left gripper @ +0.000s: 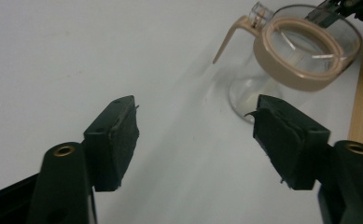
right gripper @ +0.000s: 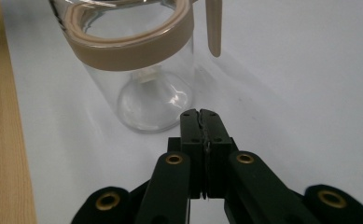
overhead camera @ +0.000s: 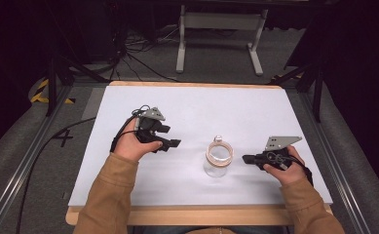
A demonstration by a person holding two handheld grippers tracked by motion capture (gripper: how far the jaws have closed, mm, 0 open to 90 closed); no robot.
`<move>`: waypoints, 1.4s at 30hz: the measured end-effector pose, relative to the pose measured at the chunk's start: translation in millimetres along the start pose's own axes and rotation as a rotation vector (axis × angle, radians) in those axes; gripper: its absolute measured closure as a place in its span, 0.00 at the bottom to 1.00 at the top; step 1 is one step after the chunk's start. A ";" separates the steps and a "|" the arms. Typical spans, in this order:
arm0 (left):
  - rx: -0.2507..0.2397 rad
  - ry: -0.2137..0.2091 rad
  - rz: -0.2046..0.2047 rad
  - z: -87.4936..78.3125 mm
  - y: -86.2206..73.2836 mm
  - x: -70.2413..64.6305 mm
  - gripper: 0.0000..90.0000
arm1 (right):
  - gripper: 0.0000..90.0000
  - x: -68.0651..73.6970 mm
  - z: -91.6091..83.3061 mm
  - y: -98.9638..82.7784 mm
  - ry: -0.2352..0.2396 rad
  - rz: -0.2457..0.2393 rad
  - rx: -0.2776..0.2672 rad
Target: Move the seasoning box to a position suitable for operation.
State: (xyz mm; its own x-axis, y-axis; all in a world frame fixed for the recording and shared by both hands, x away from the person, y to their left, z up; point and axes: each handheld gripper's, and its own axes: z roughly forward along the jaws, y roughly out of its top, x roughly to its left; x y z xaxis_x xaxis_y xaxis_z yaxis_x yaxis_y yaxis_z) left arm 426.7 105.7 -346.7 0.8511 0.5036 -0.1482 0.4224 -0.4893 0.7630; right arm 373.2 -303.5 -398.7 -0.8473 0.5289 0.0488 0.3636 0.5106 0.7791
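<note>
At the near edge, two tan sleeves (overhead camera: 110, 195) are seen entering, each hand holding a tool over the white surface (overhead camera: 192, 105). The right tool (overhead camera: 245, 159) is closed, its jaws pressed together on nothing, its tips near the jar. The left tool (overhead camera: 175, 143) is held wide apart and empty, well left of the jar. Between them a clear glass jar (overhead camera: 218, 160) stands upright, a tan band around its rim; nothing can be made out inside, though glare blurs its base. Beyond the surface, a grey frame (overhead camera: 221, 36) is seen on the floor.
</note>
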 end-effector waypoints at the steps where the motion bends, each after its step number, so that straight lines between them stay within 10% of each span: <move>1: 0.005 -0.003 0.006 0.1 3.3 -1.1 0.43 | 1.00 -0.7 -1.6 -0.6 -0.006 0.003 -0.005; 14: -0.029 -0.163 0.092 38.0 43.0 -18.1 0.97 | 1.00 -17.3 -24.2 -9.4 -0.053 0.071 -0.033; 28: -0.032 -0.252 0.095 95.6 68.6 -22.3 0.97 | 0.99 -20.5 -29.8 -11.8 -0.049 0.084 -0.056; 42: 0.002 -0.256 0.090 106.2 68.5 -21.9 0.97 | 0.99 -17.7 -25.5 -10.0 -0.035 0.076 -0.051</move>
State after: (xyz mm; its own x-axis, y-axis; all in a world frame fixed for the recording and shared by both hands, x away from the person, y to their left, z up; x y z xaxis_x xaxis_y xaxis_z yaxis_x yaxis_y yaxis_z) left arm 470.1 -14.4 -358.0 0.9364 0.2615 -0.2342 0.3416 -0.5252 0.7794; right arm 374.6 -335.3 -391.4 -0.8035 0.5887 0.0881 0.4058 0.4335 0.8046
